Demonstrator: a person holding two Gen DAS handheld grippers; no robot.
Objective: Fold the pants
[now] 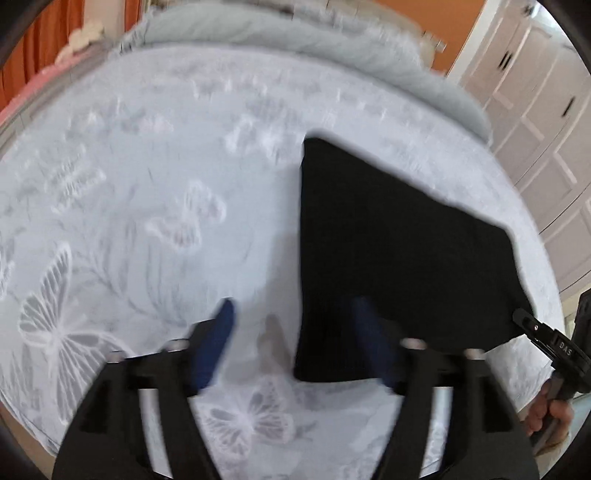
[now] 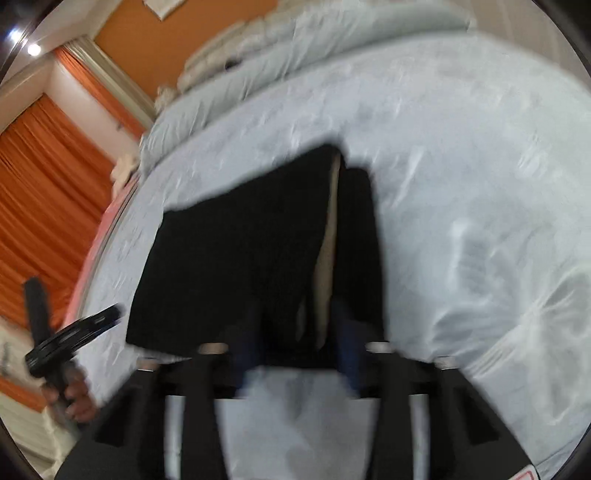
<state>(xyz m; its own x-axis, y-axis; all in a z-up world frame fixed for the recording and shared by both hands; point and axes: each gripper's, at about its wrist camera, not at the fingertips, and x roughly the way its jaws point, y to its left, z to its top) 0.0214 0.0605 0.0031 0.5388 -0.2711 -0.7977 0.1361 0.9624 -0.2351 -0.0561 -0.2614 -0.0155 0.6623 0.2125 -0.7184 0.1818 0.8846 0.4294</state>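
The black pants (image 1: 399,251) lie folded flat on the pale blue butterfly-print bedsheet (image 1: 147,184). My left gripper (image 1: 295,325) is open above the pants' near left corner, one blue finger (image 1: 218,339) over the sheet, the other over the cloth. In the right wrist view the pants (image 2: 240,258) show a pale inner lining strip (image 2: 327,251). My right gripper (image 2: 295,332) is open just over the pants' near edge, holding nothing. Both views are motion-blurred.
A grey folded duvet (image 1: 295,33) lies along the far side of the bed. White wardrobe doors (image 1: 535,110) stand to the right. Orange curtains (image 2: 48,206) hang to the left. The other hand-held gripper (image 2: 66,339) shows at the bed's edge.
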